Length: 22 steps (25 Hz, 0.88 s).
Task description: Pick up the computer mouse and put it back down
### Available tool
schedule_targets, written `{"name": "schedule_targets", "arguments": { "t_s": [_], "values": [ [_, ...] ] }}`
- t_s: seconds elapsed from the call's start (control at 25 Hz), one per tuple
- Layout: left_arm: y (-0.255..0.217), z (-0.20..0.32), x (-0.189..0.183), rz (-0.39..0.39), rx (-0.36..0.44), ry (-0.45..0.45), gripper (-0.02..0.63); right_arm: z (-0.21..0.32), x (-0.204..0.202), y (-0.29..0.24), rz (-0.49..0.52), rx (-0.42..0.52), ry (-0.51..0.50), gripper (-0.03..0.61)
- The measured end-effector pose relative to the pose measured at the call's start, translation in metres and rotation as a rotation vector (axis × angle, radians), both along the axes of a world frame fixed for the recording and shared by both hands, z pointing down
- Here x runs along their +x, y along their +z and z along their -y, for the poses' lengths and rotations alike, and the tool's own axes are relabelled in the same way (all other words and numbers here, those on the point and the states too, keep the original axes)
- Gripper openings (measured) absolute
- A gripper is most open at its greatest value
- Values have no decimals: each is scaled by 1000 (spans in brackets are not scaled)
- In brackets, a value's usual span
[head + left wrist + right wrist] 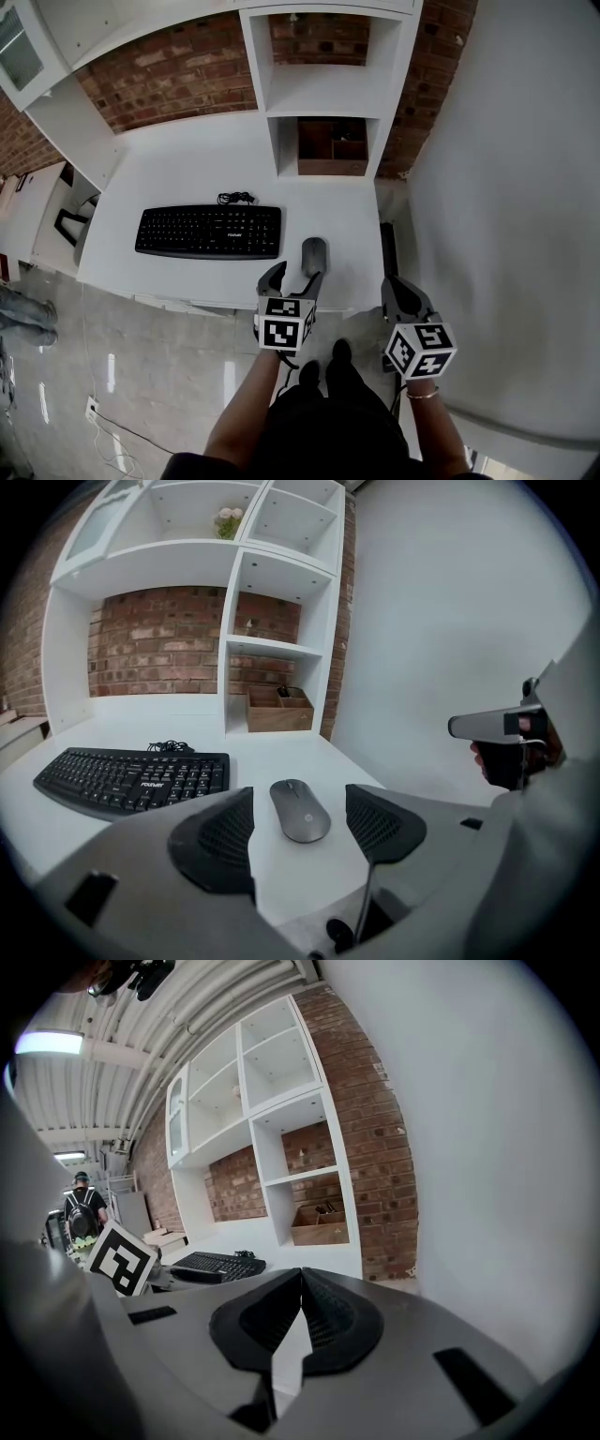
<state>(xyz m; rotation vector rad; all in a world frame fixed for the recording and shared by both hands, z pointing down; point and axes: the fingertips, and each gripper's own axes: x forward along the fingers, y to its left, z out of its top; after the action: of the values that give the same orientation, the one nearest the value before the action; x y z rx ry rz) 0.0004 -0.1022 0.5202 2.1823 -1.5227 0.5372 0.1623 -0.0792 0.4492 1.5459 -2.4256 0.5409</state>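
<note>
Wide jaws near the mouse

The left gripper (292, 278) has its jaws far apart; the mouse (300, 810) lies flat on the desk (187, 169) just ahead, untouched. The right gripper (300, 1309) is closed on nothing. The smooth mouse may slip out if pinched crooked.

White worktop (187, 169) lay bare all round the flat grey computer mouse (314, 254); a black keyboard (208, 232) sat apart, leftward.
</note>
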Motion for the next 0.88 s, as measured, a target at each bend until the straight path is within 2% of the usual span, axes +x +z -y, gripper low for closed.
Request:
{"name": "schedule_targets", "arguments": {
  "t_s": [0.4,0.88],
  "values": [
    [22,29,8,6,-73,-106,291,52,9,7,6,-21,-92,5],
    [46,49,16,31,-148,-163,298,85,11,16,19,-43,-157,5]
  ]
}}
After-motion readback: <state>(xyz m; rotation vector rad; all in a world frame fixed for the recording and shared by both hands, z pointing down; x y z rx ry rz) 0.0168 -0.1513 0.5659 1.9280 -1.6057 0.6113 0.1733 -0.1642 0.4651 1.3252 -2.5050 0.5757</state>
